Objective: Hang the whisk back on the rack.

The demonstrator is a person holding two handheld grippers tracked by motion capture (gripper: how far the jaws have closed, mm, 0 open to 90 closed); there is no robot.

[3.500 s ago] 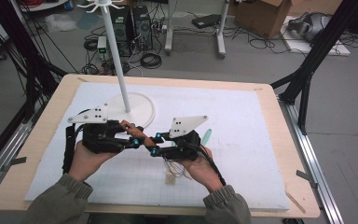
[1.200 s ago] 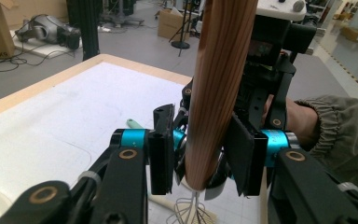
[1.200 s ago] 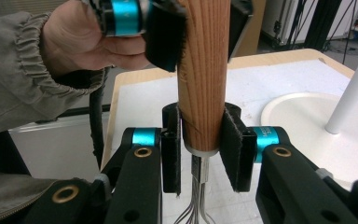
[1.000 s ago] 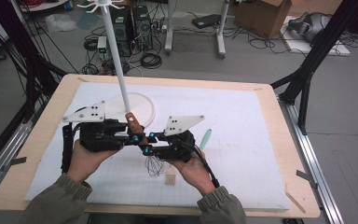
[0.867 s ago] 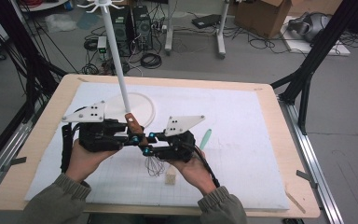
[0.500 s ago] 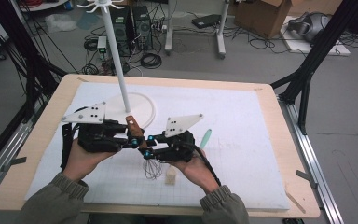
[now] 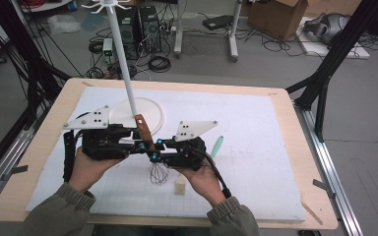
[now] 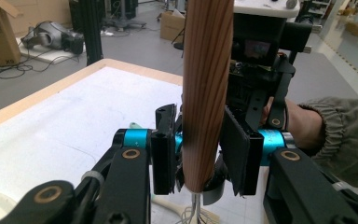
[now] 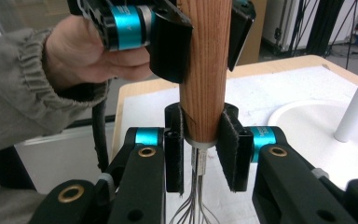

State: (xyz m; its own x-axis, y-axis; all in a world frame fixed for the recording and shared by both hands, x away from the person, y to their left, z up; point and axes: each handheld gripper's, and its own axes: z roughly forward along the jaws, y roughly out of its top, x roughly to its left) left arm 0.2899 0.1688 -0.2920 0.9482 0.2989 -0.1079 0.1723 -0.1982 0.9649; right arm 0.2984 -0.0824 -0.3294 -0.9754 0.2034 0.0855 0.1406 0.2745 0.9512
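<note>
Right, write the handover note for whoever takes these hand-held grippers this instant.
Left hand-held gripper: jaws around the whisk handle and have just been opening; a slight gap shows at one pad, so count it as let go.
Right hand-held gripper: shut on the handle's lower end, by the metal collar.
Whisk: upright over the white mat, wires down, in front of the hook stand.
Done: whisk is off the mat, carried by the right.
Left: likely draw the left away and hang the whisk on the stand.
</note>
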